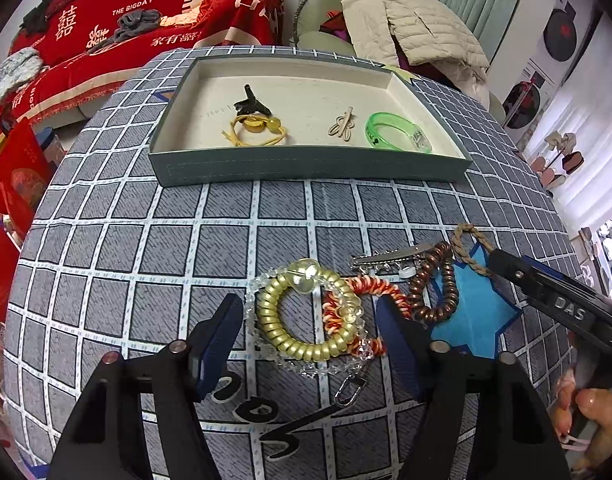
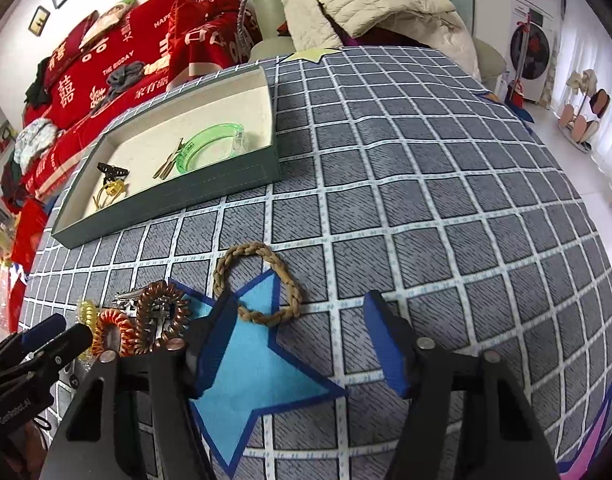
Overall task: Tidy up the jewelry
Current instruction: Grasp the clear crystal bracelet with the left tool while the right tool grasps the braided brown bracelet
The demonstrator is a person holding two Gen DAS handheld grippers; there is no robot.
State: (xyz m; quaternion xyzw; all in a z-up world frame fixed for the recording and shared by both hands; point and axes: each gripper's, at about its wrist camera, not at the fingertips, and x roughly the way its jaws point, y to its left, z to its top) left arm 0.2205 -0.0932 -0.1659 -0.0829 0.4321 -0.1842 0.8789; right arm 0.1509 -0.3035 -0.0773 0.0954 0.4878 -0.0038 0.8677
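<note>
Left wrist view: left hand-held gripper (image 1: 310, 328) is spread wide, blue pads either side of a gold coil hair tie (image 1: 306, 316) w/ a clear bead bracelet (image 1: 306, 360) looped around it; pads not pressing, nothing gripped. An orange-white coil tie (image 1: 358, 308) overlaps the gold one, a copper coil tie (image 1: 434, 292) sits just right of that, a silver hair clip (image 1: 390, 260) behind them. This view alone shows the whole tray (image 1: 306, 168) interior: black clip (image 1: 251, 104), yellow bead tie (image 1: 257, 128), beige clip (image 1: 340, 124), green bangle (image 1: 398, 132). The right tool pokes in from the right edge, a hand (image 1: 594, 408) behind it.

Right wrist view: right hand-held gripper (image 2: 301, 320) is also released, jaws apart over the blue star (image 2: 257, 372) on the checked table (image 2: 426, 200) cloth. A braided rope bracelet (image 2: 257, 280) lies near the left pad, partly on the star; contact unclear. Pile seen only edge-on here, tray at far left.
</note>
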